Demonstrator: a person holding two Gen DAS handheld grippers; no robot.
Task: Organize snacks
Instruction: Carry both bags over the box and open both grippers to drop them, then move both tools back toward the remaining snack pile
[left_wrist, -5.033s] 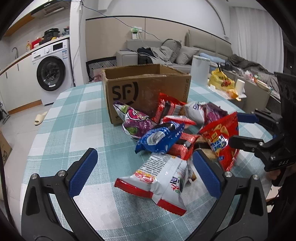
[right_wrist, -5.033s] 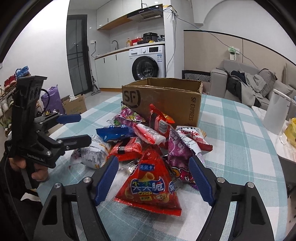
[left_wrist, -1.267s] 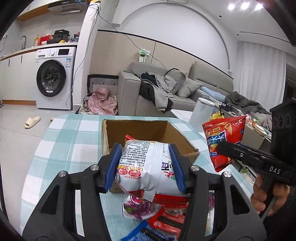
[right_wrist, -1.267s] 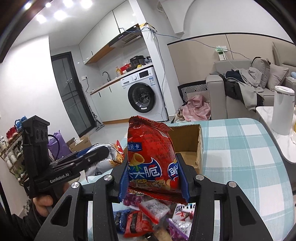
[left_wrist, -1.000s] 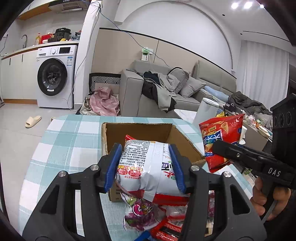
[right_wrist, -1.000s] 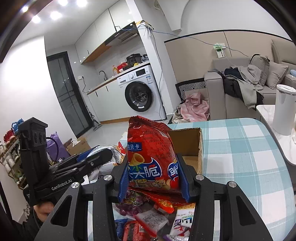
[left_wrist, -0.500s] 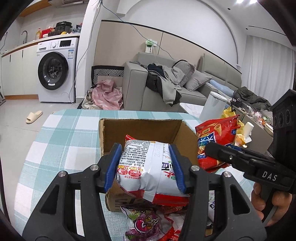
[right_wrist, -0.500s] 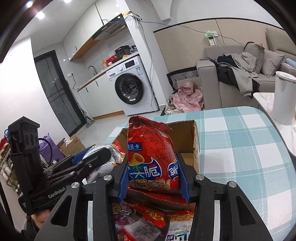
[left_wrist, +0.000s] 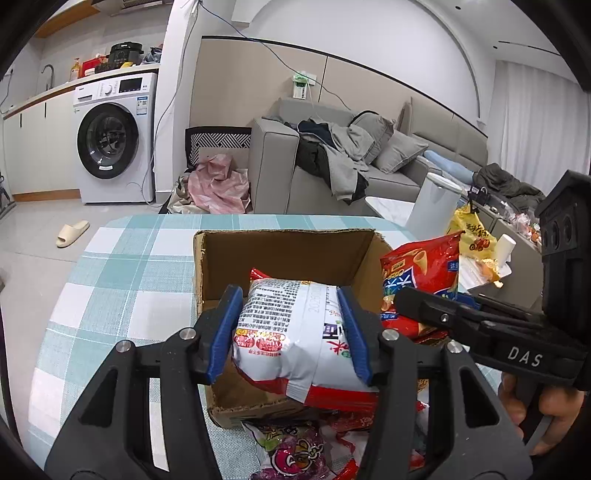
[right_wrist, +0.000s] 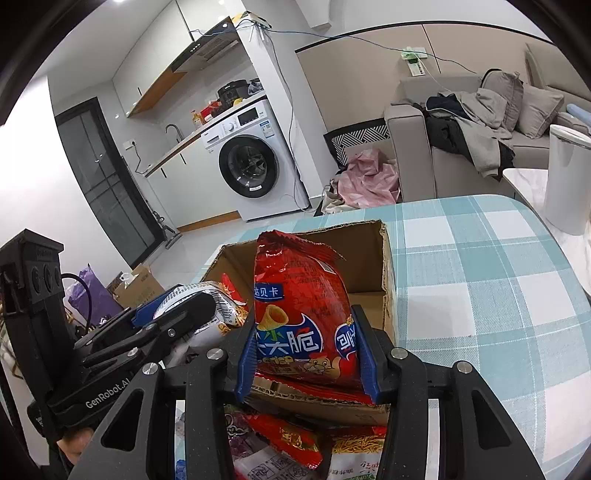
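1. Left wrist view: the left gripper (left_wrist: 291, 332) is clamping its blue-padded jaws on a puffy white-and-red foil snack packet (left_wrist: 291, 328), holding it above the near wall of the open brown cardboard box (left_wrist: 284, 254). The box is sitting toward the far edge of the round table under a teal-and-white checked cloth (left_wrist: 122, 284). At the right, the right gripper (left_wrist: 410, 295) is carrying a red foil bag of cone-shaped crisps (left_wrist: 421, 269) beside the box's right wall, with a hand (left_wrist: 535, 417) on its handle.

2. Right wrist view: the right gripper (right_wrist: 306, 350) is squeezing that red bag (right_wrist: 299, 310) by its lower half, so the bag is standing upright over the near rim of the box (right_wrist: 373, 258). The left gripper (right_wrist: 166, 314) is showing at the left with the white packet (right_wrist: 210, 295) in its jaws.

3. Judging the step: both packets are being brought to the box for dropping in, and neither is inside yet. Next, each gripper needs to go further forward over the opening, lower, then let go.

4. Around: loose snack packets (right_wrist: 288, 443) are lying heaped on the cloth against the box's near side. The two grippers are working close together, so they risk bumping, and the tall red bag may catch on the rim.
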